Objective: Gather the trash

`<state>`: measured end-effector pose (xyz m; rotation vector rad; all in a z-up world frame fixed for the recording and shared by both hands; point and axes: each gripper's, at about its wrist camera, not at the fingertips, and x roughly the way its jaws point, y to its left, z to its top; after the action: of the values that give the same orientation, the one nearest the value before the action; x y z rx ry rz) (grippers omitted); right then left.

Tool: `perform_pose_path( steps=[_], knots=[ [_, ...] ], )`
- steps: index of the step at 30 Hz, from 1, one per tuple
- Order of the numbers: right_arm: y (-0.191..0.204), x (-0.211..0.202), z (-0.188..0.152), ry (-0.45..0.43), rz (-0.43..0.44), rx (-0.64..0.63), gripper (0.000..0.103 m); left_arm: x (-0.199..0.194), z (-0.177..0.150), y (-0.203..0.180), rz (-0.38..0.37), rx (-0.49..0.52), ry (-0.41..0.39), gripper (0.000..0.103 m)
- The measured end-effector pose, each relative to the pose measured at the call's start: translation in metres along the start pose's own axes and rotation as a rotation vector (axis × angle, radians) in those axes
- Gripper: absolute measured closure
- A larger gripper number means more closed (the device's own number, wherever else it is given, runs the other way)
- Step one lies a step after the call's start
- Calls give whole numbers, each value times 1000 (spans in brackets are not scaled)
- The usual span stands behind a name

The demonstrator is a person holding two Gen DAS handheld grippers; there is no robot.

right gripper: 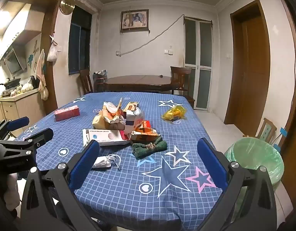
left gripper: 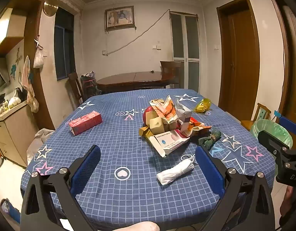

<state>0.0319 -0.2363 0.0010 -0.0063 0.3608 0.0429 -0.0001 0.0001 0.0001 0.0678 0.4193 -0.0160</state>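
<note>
A heap of torn cartons and wrappers [left gripper: 169, 121] [right gripper: 126, 123] lies mid-table on the blue checked cloth [left gripper: 113, 138]. A flat white box [left gripper: 168, 140] [right gripper: 104, 136] rests at its front. A folded white mask [left gripper: 173, 172] [right gripper: 104, 161] lies nearest the front edge. A dark green scouring pad [left gripper: 210, 138] [right gripper: 149, 147] and a yellow wrapper [left gripper: 202, 105] [right gripper: 173, 112] lie to the right. My left gripper [left gripper: 148, 154] hovers open in front of the mask. My right gripper [right gripper: 148, 151] hovers open in front of the pad. Both hold nothing.
A red tissue box [left gripper: 85, 122] [right gripper: 67, 112] sits at the left of the table. A bin with a green liner [left gripper: 272, 131] [right gripper: 255, 161] stands on the floor off the table's right side. A wooden table [left gripper: 134, 79] and chairs stand behind.
</note>
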Motion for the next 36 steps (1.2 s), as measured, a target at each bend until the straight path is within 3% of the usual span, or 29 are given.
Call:
perform_pose_path(
  steps=[36],
  knots=[
    [2,2,-3,18,4,-1,5,4,-2,-4,-4,9,6,5]
  ],
)
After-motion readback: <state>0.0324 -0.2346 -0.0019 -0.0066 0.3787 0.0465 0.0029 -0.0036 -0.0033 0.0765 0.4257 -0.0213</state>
